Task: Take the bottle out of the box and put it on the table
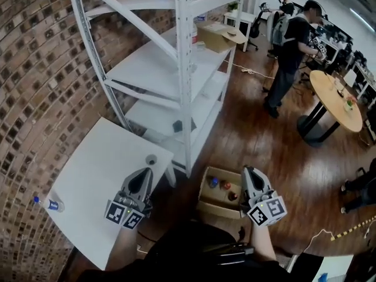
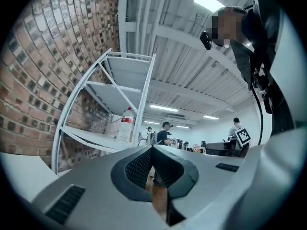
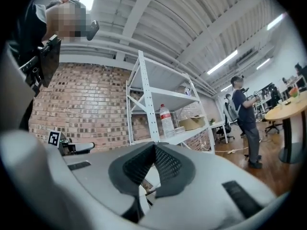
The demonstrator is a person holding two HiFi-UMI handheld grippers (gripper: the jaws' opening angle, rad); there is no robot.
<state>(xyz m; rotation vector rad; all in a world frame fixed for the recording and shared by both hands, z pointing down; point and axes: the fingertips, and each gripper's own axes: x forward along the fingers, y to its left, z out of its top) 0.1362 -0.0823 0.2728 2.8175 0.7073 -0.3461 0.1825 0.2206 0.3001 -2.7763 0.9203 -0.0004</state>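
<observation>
Brick wall [image 1: 35, 69] at left, with a white table [image 1: 100, 157] beside it. A small bottle [image 1: 51, 204] with a blue cap already lies near the table's left edge, its label too small to read. My left gripper [image 1: 145, 174] hangs over the table, jaws together, empty. The shelf bottle [image 3: 167, 120] has a red label, unreadable. The box [image 1: 207, 203] on the floor holds capped items [image 1: 214, 182], so I judge more is left. My right gripper [image 1: 248, 172] is by the box, jaws together, empty.

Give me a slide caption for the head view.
Shut left gripper over the white table, shut right gripper by the open cardboard box.
</observation>
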